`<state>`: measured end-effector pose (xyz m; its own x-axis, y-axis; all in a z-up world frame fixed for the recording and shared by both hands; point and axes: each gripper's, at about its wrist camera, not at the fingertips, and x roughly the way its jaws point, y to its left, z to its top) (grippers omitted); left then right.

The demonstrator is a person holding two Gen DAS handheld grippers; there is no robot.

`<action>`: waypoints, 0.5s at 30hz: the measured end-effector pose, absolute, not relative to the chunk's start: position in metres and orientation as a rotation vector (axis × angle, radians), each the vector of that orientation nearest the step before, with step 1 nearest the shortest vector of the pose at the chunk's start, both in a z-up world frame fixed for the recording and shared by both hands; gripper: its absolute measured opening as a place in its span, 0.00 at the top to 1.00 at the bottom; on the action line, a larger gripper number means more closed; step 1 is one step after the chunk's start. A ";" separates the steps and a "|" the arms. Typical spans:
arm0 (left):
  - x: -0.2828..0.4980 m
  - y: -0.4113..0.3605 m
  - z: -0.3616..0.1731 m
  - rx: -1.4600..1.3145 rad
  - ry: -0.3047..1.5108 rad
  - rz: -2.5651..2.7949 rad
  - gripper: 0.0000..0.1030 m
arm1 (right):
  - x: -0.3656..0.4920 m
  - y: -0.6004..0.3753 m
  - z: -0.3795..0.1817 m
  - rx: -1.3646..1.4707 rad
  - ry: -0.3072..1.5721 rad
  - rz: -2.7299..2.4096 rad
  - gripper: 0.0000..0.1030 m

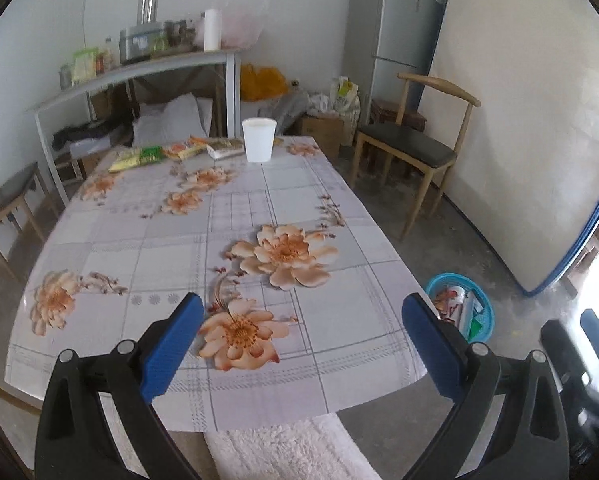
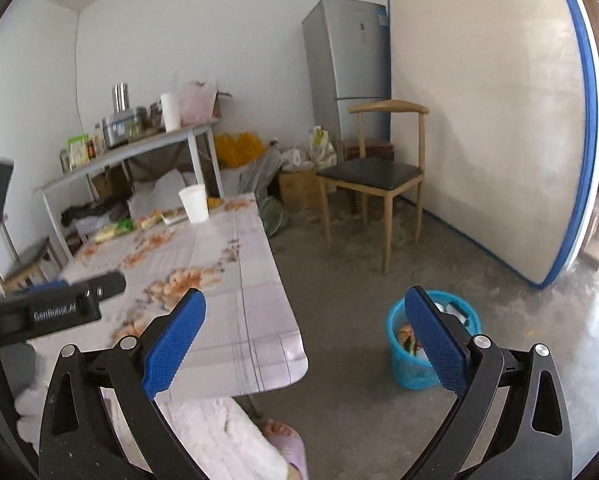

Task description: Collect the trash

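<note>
The right gripper, black-framed with blue ribbed pads, stands spread as wide as it goes with nothing between the pads. It hangs over the bare concrete floor beside the table's near corner, angled down, with the round blue plastic mesh waste basket just beyond its right pad; the basket sits on the floor close to the table, probably so trash can be dropped straight off the edge into it. The left gripper, of the same make, is also spread and empty, held above the near end of the table covered in a white vinyl cloth printed with orange flowers.

The remaining trash lies at the table's far end: a row of crinkled yellow, green and orange snack wrappers beside a white paper cup standing upright. Both tools are well apart from it, so I judge a long reach comes next.

The left view looks along the whole tabletop and shows the wrappers clearly, with the basket half hidden behind its right pad. The right view shows the basket whole, with paper and packaging already inside, a person's toes in a pink slipper beside a white fluffy garment, and the left tool's black body at its left edge.
</note>
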<state>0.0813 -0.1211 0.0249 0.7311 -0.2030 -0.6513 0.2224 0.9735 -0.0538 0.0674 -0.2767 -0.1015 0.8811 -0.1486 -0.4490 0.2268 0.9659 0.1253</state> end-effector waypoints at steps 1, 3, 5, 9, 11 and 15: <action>0.080 -0.122 0.025 0.038 0.706 -0.232 0.05 | 0.064 -0.271 -0.099 0.163 0.458 -0.200 0.07; 0.080 -0.124 0.025 0.053 0.703 -0.236 0.05 | 0.064 -0.267 -0.098 0.145 0.475 -0.195 0.07; 0.080 -0.125 0.022 0.053 0.721 -0.240 0.05 | 0.062 -0.266 -0.096 0.148 0.493 -0.201 0.07; 0.084 -0.127 0.016 0.042 0.784 -0.251 0.05 | 0.062 -0.269 -0.095 0.169 0.534 -0.201 0.07; 0.085 -0.131 0.013 0.048 0.815 -0.264 0.05 | 0.064 -0.271 -0.097 0.180 0.559 -0.205 0.07; 0.087 -0.135 0.005 0.041 0.883 -0.264 0.05 | 0.066 -0.274 -0.100 0.176 0.600 -0.230 0.07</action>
